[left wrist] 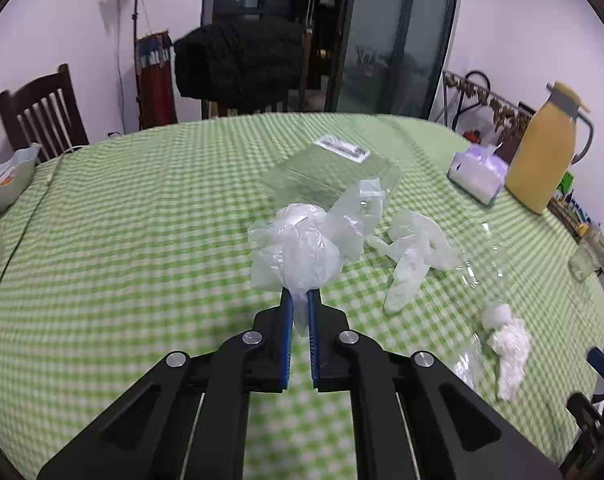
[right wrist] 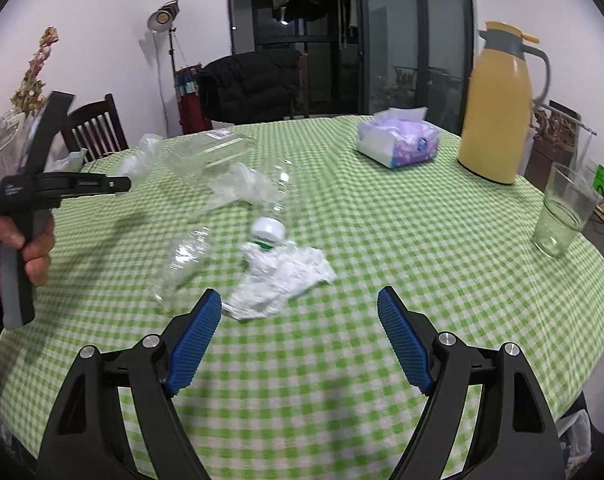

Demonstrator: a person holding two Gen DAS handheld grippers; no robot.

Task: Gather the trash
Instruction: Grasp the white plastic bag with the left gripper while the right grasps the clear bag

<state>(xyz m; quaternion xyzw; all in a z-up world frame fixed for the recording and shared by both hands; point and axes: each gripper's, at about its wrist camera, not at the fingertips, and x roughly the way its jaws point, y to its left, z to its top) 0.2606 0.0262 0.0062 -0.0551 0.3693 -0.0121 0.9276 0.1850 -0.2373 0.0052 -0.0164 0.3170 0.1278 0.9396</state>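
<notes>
My left gripper (left wrist: 300,296) is shut on a crumpled clear plastic bag (left wrist: 297,248) and holds it above the green checked table (left wrist: 141,240). Behind it lie a clear plastic box (left wrist: 334,172), a crumpled plastic glove (left wrist: 414,252) and a white crumpled tissue (left wrist: 508,344). My right gripper (right wrist: 299,304) is open and empty, low over the table just short of the white tissue (right wrist: 281,280). A clear plastic bottle (right wrist: 189,256) with a white cap (right wrist: 267,232) lies beside the tissue. The left gripper also shows in the right wrist view (right wrist: 117,184), at the left.
A yellow thermos jug (right wrist: 498,108), a tissue pack (right wrist: 398,140) and a drinking glass (right wrist: 562,212) stand at the right of the table. A wooden chair (left wrist: 41,112) stands at the far left, a dark coat on a chair (right wrist: 253,84) behind the table.
</notes>
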